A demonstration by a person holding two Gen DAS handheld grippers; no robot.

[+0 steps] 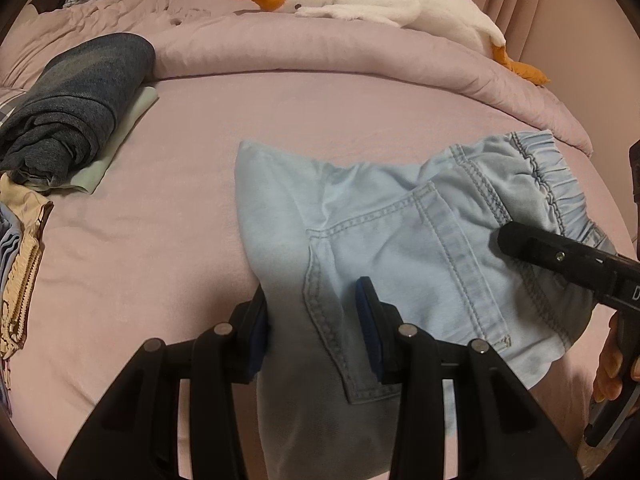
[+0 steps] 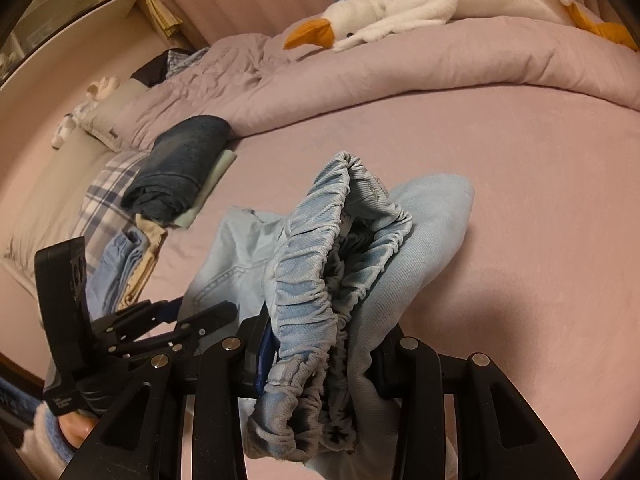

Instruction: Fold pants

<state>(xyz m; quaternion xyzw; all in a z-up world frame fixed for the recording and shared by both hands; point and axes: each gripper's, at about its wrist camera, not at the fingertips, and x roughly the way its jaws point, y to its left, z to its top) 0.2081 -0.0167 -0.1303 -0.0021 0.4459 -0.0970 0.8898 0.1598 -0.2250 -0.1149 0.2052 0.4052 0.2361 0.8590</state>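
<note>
Denim of a light, soft kind makes up the pants [image 1: 400, 240] — limp cloth that is judged to sag and crease wherever it is not held. From the left wrist view they lie bunched on the pink sheet [image 1: 160, 260] at centre, a leg running down to six o'clock between the pads of the left gripper [image 1: 312, 320], which is set narrowly about it. At three o'clock the elastic waistband [image 2: 304, 280] is clamped by the right gripper [image 2: 320, 356]. Seams and waistband are judged the firmest holds. Folded clothes [image 1: 76, 108] are stacked at nine o'clock; open sheet remains toward twelve — up to the rolled duvet [image 1: 320, 52].
</note>
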